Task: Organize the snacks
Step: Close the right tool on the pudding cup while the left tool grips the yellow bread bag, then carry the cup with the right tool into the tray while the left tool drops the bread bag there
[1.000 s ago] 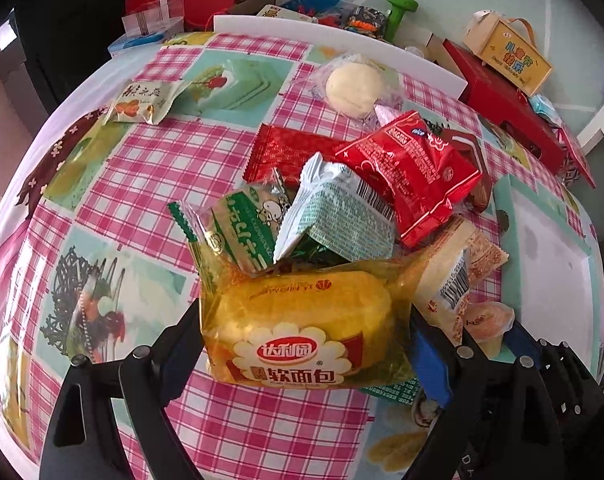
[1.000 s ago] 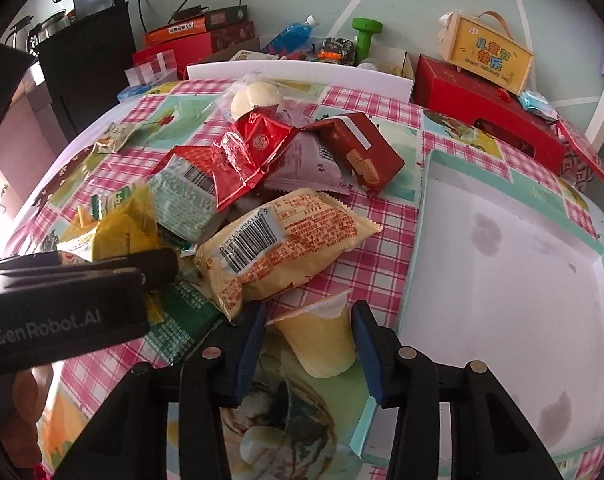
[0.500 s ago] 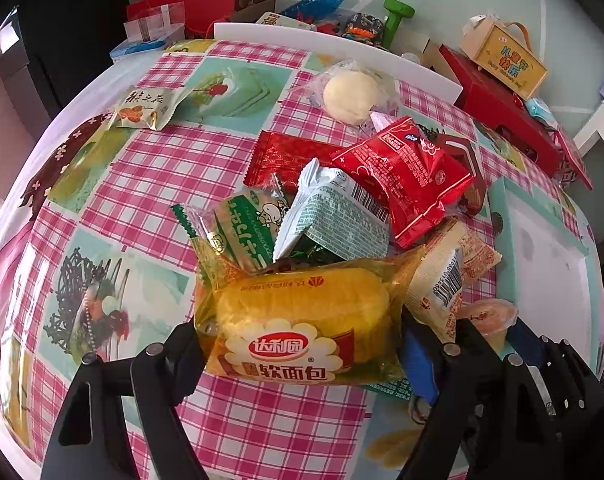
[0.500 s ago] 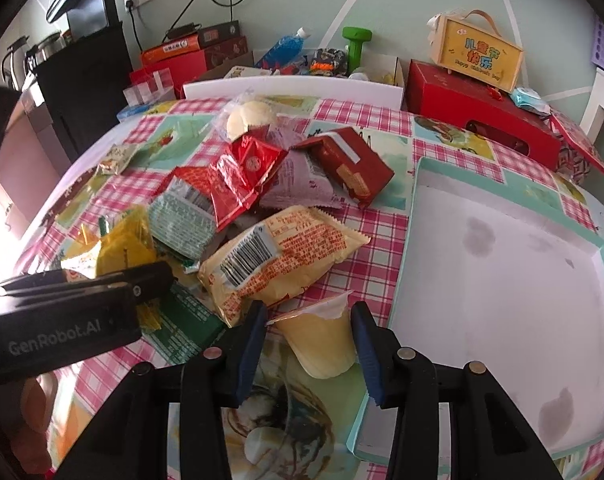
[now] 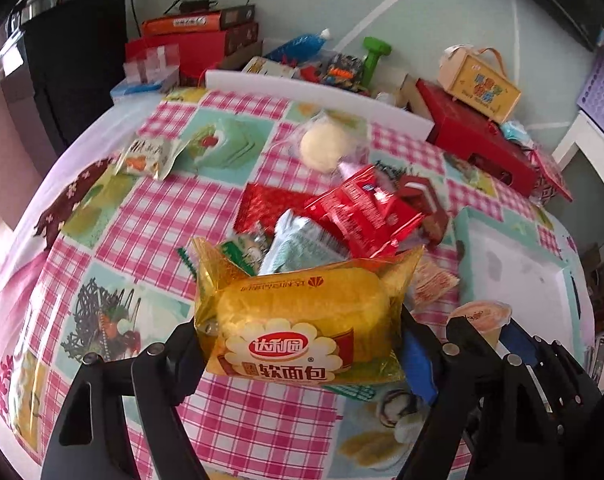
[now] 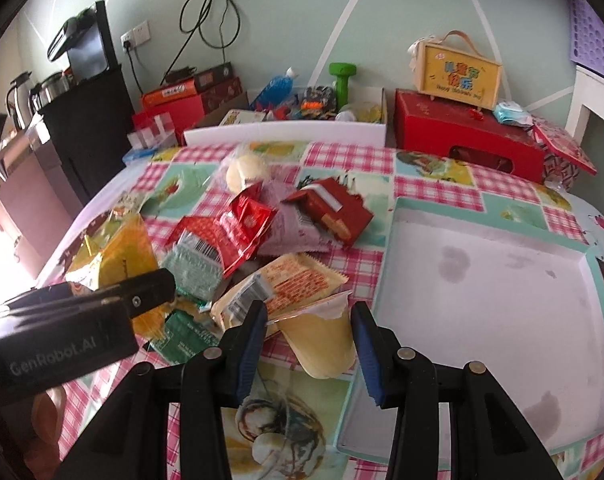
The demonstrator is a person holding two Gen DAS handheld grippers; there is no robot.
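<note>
Bread pack (image 5: 302,332): pinched in left tongs (image 5: 297,344), above worktop (image 5: 173,216); long axis 9-to-3, label facing camera.
Jelly cup (image 6: 322,336): gripped by right tongs (image 6: 308,340), lid toward 12.
Tray (image 6: 490,364): empty, at 3.
Progress: barely begun; pile (image 6: 261,232) at 12 unsorted.

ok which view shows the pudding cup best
The right wrist view: the pudding cup lies between the right hand-held gripper's fingers, with its peel lid and yellow body clear. The left wrist view shows only its lid and rim behind gripper fingers.
</note>
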